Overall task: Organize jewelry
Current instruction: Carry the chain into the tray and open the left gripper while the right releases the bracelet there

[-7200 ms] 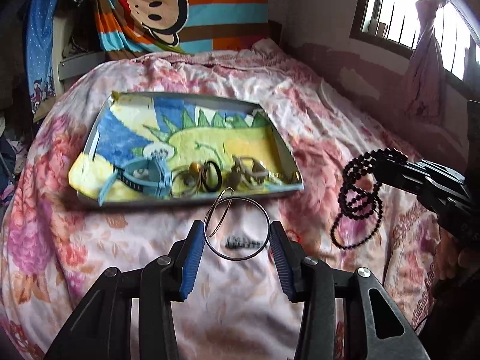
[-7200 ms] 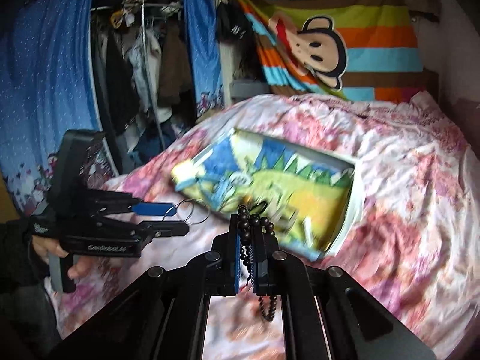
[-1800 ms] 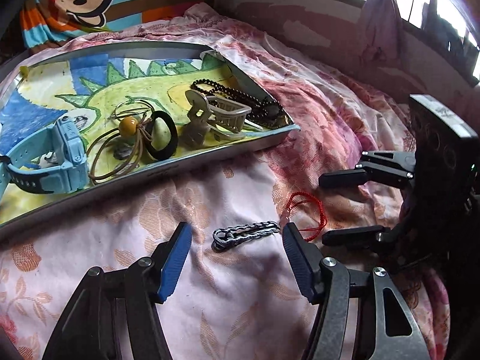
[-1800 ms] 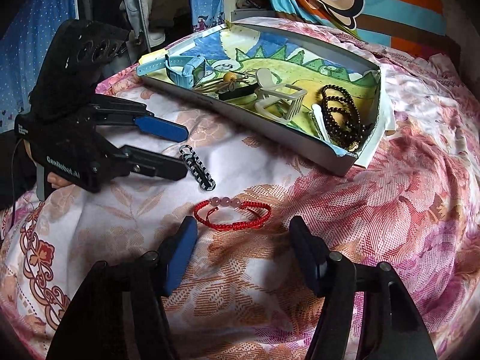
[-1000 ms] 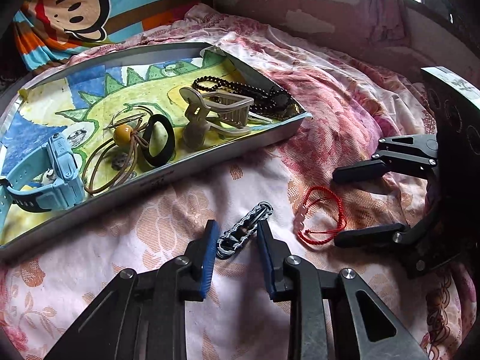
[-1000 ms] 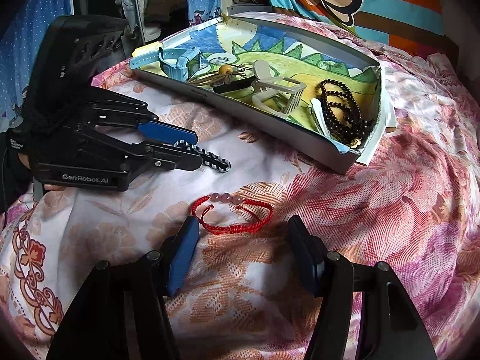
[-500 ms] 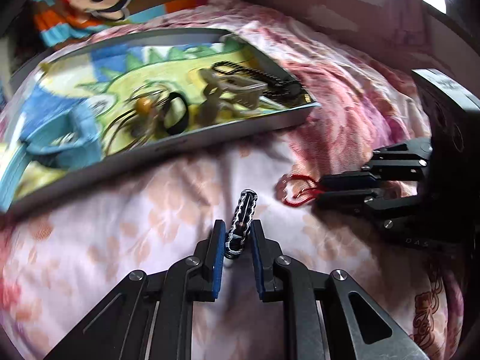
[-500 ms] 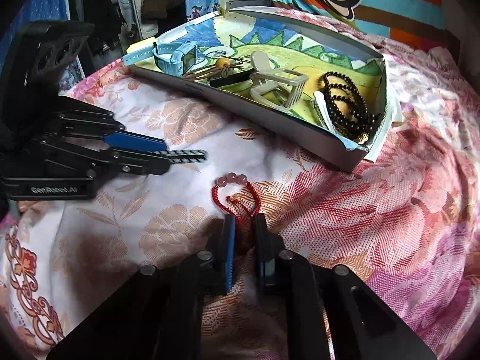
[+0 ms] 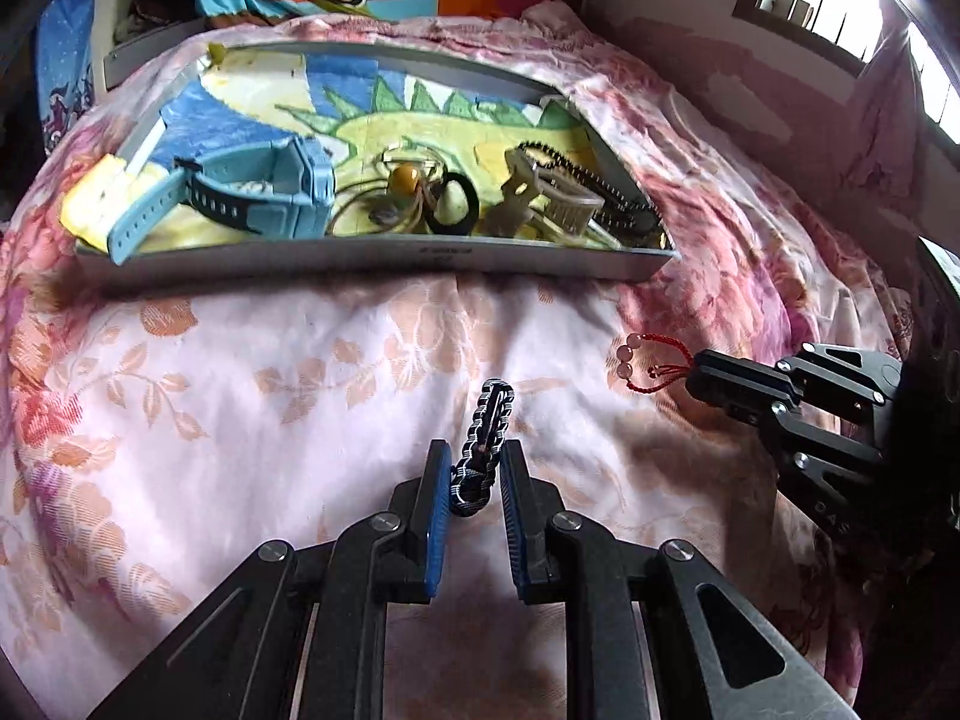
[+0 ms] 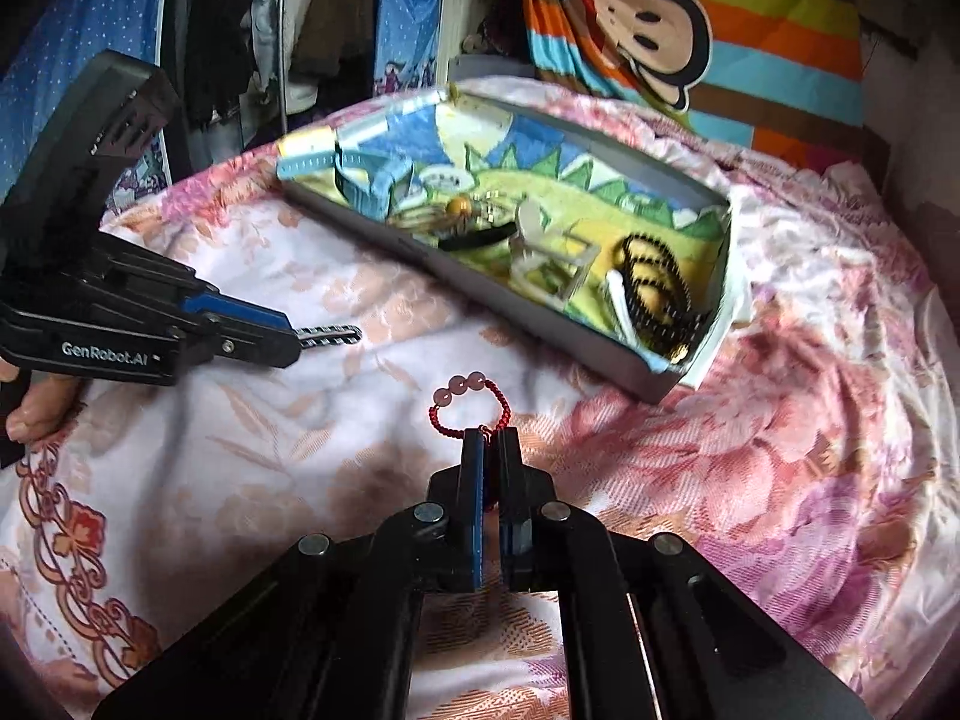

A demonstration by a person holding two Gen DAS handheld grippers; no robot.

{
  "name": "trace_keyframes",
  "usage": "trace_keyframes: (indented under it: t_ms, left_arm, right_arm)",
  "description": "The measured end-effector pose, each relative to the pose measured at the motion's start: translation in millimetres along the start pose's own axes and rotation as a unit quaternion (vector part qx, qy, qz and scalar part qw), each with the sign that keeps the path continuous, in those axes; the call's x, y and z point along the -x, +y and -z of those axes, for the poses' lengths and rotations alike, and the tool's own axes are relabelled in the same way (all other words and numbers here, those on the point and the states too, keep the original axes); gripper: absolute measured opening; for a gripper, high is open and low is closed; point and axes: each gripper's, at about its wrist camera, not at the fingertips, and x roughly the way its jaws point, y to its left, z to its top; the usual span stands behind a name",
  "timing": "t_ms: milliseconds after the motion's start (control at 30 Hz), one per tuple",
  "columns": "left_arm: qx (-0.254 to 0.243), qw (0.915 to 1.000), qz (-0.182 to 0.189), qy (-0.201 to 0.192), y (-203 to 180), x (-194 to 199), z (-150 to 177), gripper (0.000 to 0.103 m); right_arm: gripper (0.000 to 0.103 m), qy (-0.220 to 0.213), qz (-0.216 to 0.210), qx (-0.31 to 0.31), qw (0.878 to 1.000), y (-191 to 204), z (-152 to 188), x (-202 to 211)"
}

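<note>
My left gripper (image 9: 474,459) is shut on a black-and-white braided bracelet (image 9: 487,438), lifted off the floral bedspread; in the right wrist view the bracelet (image 10: 329,335) sticks out of that gripper (image 10: 294,341). My right gripper (image 10: 491,432) is shut on a red cord bracelet with pink beads (image 10: 465,393), also raised; it shows at the right of the left wrist view (image 9: 645,360). Ahead lies a grey tray (image 9: 384,255) lined with a dinosaur-print cloth, holding a blue watch (image 9: 264,192), hair ties (image 9: 456,204), a beige claw clip (image 9: 540,204) and black beads (image 9: 606,192).
The tray (image 10: 516,300) sits on a bed covered in a pink floral quilt (image 9: 240,396). A striped monkey-print blanket (image 10: 690,18) lies behind it. Hanging clothes (image 10: 240,30) stand at the left, and a window (image 9: 840,6) at the right. A person's hand (image 10: 36,402) holds the left gripper.
Both grippers closed on their bracelets and lifted them off the quilt. The left gripper rolled, so the braided bracelet now points straight ahead.
</note>
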Motion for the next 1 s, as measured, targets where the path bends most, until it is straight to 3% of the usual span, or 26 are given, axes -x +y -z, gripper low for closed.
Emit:
trace_keyframes:
  t_ms: [267,433,667,800,900,1000]
  left_arm:
    - [-0.001,0.998,-0.011,-0.063,-9.2,18.5,-12.5,0.016]
    - [0.04,0.9934,-0.014,-0.106,-1.7,27.7,-37.5,0.016]
    - [0.045,0.985,-0.039,-0.162,6.3,28.0,-75.0,0.016]
    - [0.067,0.9852,-0.041,-0.152,19.3,4.1,-89.9,0.016]
    - [0.076,0.9871,-0.036,-0.136,23.2,-19.4,-97.5,0.016]
    - [0.073,0.9891,-0.044,-0.119,20.8,-39.9,-100.6,0.016]
  right_arm:
    - [0.004,-0.055,0.013,-0.025,0.998,-6.9,-8.0,15.0]
    - [0.004,-0.098,0.019,-0.053,0.994,-18.2,-26.4,20.0]
    - [0.004,-0.138,0.038,-0.108,0.984,-43.2,-52.4,-2.5]
    - [0.004,-0.12,0.058,-0.16,0.978,-61.9,-55.8,-32.3]
    - [0.004,-0.094,0.085,-0.154,0.98,-62.7,-53.2,-52.4]
    - [0.004,-0.071,0.082,-0.154,0.982,-64.9,-51.8,-66.6]
